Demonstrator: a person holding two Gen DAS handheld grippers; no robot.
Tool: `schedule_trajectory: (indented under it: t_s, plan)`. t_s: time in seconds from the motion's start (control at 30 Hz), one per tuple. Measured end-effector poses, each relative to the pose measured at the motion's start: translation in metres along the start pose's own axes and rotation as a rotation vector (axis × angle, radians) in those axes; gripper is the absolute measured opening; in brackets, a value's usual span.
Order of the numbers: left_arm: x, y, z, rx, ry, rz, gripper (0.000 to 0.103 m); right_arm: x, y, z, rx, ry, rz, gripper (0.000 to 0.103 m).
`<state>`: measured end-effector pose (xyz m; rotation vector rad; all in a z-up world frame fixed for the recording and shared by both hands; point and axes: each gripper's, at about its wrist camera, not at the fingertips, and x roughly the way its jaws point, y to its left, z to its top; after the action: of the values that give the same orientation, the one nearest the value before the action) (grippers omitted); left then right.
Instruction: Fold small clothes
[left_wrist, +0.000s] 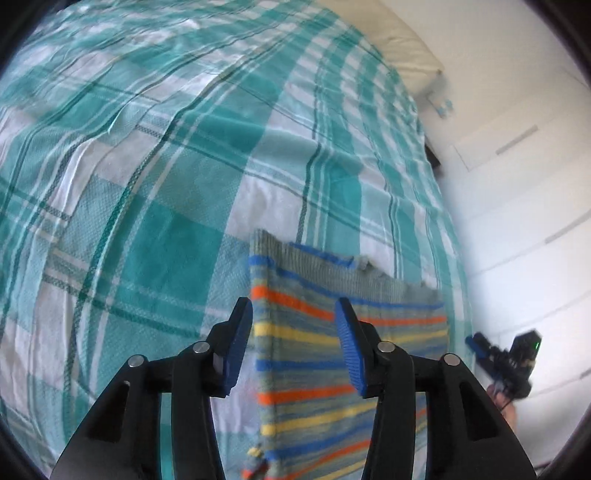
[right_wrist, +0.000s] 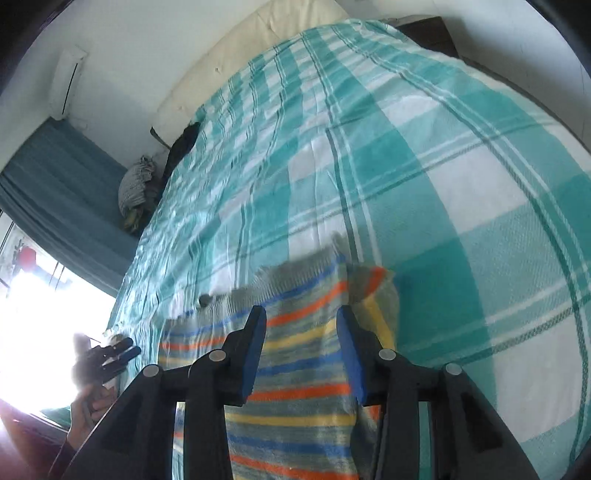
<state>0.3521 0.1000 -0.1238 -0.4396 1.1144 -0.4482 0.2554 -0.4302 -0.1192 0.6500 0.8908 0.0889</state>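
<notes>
A bed under a teal-and-white checked cotton cover (left_wrist: 147, 206) lies mostly bare, its far end open up to a cream headboard (right_wrist: 258, 40). One folded garment of grey knit with orange, yellow and blue stripes (left_wrist: 332, 332) lies flat near the bed's near edge. The left gripper (left_wrist: 293, 343) and right gripper (right_wrist: 301, 350) hang above it, both jaws apart and clear of the cloth; only the right wrist view shows the bright window (right_wrist: 37, 314).

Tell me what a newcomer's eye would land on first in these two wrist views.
First, the small striped knit garment in grey, orange, yellow and blue, lying at the near edge of the bed. Around it spreads the teal-and-white checked woven bedspread, filling most of both views. In front, the left gripper and the right gripper hang above the garment, their blue-padded fingers apart and gripping nothing.
</notes>
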Motion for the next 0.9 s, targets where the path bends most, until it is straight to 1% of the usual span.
schedule_trajectory:
  t_s: [0.03,0.07,0.1,0.13,0.17,0.2,0.23,0.27,0.33,0.37,0.43,0.5,0.53,0.57,0.6,0.67,0.77,0.8,0.87,0.9]
  plan:
    - [0.0,-0.002,-0.007,0.028,0.005,0.009,0.055,-0.002,0.0,-0.009,-0.032,0.008,-0.004,0.041]
    - [-0.007,0.0,-0.021,0.058,0.013,0.021,0.058,-0.004,0.004,-0.018,-0.08,0.022,-0.016,0.041]
    - [-0.01,0.002,-0.032,0.07,0.018,0.019,0.058,-0.005,0.007,-0.027,-0.121,0.038,-0.028,0.041]
    - [-0.017,0.007,-0.049,0.075,0.028,0.003,0.058,-0.011,0.007,-0.036,-0.146,0.054,-0.028,0.041]
    - [-0.016,0.006,-0.058,0.074,0.034,-0.008,0.059,-0.015,0.007,-0.046,-0.163,0.07,-0.021,0.041]
    - [-0.02,0.008,-0.072,0.07,0.035,-0.018,0.062,-0.02,0.006,-0.058,-0.174,0.087,-0.019,0.041]
    - [-0.023,0.01,-0.087,0.063,0.035,-0.025,0.064,-0.025,0.002,-0.07,-0.181,0.098,-0.034,0.041]
    - [-0.021,0.011,-0.094,0.054,0.034,-0.029,0.066,-0.028,-0.001,-0.079,-0.185,0.106,-0.06,0.041]
    - [-0.02,0.013,-0.113,0.036,0.045,-0.04,0.067,-0.028,-0.008,-0.091,-0.195,0.131,-0.094,0.041]
    - [-0.016,0.013,-0.117,0.035,0.05,-0.04,0.067,-0.025,-0.01,-0.098,-0.198,0.153,-0.102,0.041]
    - [-0.011,0.011,-0.126,0.038,0.051,-0.021,0.067,-0.021,-0.012,-0.105,-0.207,0.174,-0.101,0.034]
    - [-0.01,0.013,-0.134,0.019,0.046,-0.017,0.067,-0.015,-0.009,-0.113,-0.243,0.206,-0.144,0.026]
    - [-0.01,0.015,-0.138,0.01,0.047,-0.021,0.067,-0.009,-0.009,-0.116,-0.253,0.233,-0.181,0.025]
    - [-0.011,0.017,-0.142,0.002,0.046,-0.019,0.067,-0.004,-0.01,-0.118,-0.25,0.255,-0.196,0.021]
    - [-0.013,0.018,-0.146,0.0,0.044,-0.016,0.067,-0.001,-0.013,-0.121,-0.242,0.273,-0.201,0.006]
    - [-0.019,0.02,-0.153,0.006,0.039,-0.011,0.067,-0.004,-0.012,-0.124,-0.246,0.279,-0.204,0.004]
    - [-0.028,0.024,-0.163,0.032,0.022,-0.012,0.067,-0.026,-0.013,-0.134,-0.244,0.278,-0.204,0.004]
    - [-0.028,0.027,-0.166,0.041,0.018,-0.013,0.068,-0.028,-0.017,-0.137,-0.234,0.287,-0.208,0.004]
    - [-0.023,0.031,-0.169,0.044,0.017,-0.021,0.068,-0.022,-0.022,-0.144,-0.219,0.336,-0.214,0.004]
    - [-0.022,0.034,-0.17,0.038,0.011,-0.03,0.068,-0.02,-0.02,-0.141,-0.228,0.331,-0.208,0.004]
